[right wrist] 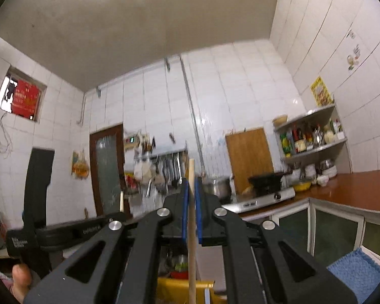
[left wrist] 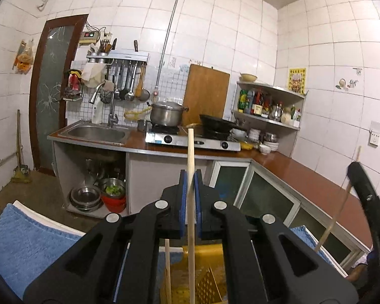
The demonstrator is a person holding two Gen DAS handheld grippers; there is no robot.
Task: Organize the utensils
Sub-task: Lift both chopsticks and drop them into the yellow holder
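Note:
My left gripper (left wrist: 190,177) is shut on a wooden chopstick (left wrist: 190,157) that stands upright between its blue pads, its lower end over a yellow perforated holder (left wrist: 190,276). A second chopstick (left wrist: 167,268) stands in that holder. My right gripper (right wrist: 191,185) is shut on another wooden chopstick (right wrist: 191,202), upright above the yellow holder (right wrist: 174,288). In the left wrist view the right gripper (left wrist: 367,202) shows at the right edge with its chopstick (left wrist: 339,202) slanted. In the right wrist view the left gripper (right wrist: 38,202) shows at the left.
A blue towel (left wrist: 20,240) lies under the holder. Beyond stand a brown counter (left wrist: 304,177) with a sink (left wrist: 96,133), a gas stove (left wrist: 192,141) with a pot (left wrist: 166,114) and a wok (left wrist: 217,125), a corner shelf (left wrist: 268,101) and hanging utensils (left wrist: 129,81).

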